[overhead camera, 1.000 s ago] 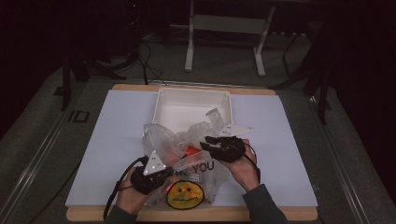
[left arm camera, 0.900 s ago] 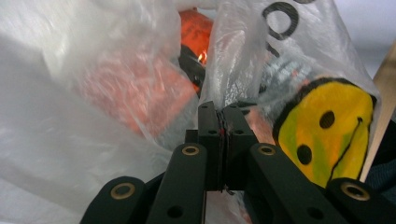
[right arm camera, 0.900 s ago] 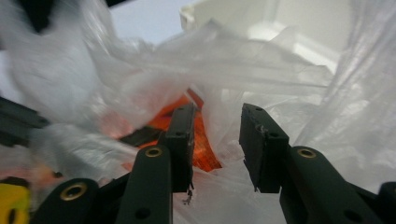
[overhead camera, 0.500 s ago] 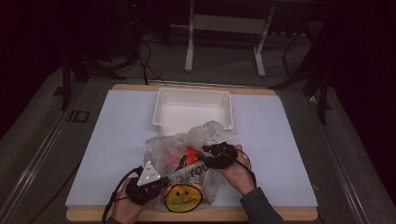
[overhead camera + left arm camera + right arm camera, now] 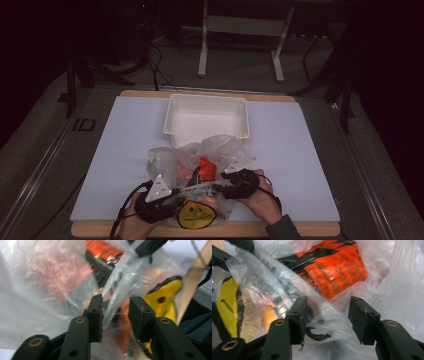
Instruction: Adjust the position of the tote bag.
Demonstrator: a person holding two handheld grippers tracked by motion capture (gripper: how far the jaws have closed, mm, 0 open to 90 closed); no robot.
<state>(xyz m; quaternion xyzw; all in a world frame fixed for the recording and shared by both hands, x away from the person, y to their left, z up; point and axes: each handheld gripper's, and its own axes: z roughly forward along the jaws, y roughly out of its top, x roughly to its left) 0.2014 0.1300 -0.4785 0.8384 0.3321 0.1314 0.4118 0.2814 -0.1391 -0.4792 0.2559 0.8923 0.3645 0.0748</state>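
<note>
A crumpled clear plastic bag (image 5: 200,165) printed with a yellow smiley face (image 5: 196,213) is lying at the near edge of the white table mat (image 5: 125,150), just in front of the empty white rectangular tray (image 5: 207,117). An orange packet (image 5: 206,167) is showing inside it. The left gripper (image 5: 167,197) and right gripper (image 5: 227,187) are sitting at the bag's near side. Both have just been opening their jaws; film is lying slack between them, unclamped.
</note>
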